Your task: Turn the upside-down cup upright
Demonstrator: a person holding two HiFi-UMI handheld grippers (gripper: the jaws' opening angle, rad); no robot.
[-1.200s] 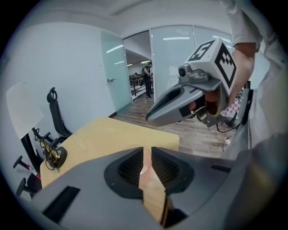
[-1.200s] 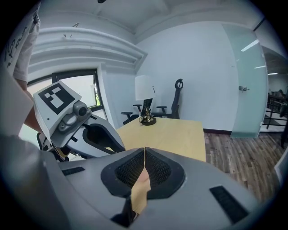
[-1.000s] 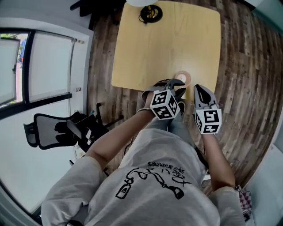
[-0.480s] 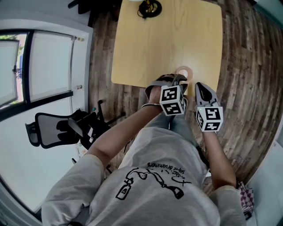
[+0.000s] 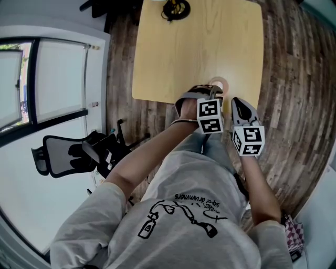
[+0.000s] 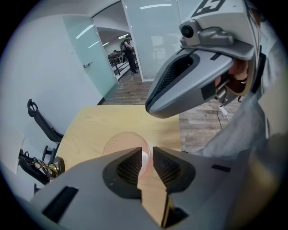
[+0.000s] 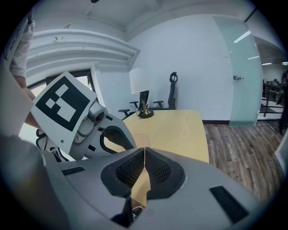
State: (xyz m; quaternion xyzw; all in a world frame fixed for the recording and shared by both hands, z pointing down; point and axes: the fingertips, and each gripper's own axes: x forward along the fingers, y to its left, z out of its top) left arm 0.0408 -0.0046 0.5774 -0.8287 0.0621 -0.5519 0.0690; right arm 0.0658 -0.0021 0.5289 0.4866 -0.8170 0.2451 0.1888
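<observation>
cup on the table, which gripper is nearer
Left. The left gripper has its jaws astride the edge of the cup; the right gripper sits shut off to its side.

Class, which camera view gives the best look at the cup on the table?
The left gripper view: the cup sits close and large, partly behind the left gripper's jaws. The head view shows only its small rim past that gripper; the right gripper view barely shows it.

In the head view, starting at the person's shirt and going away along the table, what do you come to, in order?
Shirt → left gripper → cup → bare table → lamp at the far edge.
</observation>
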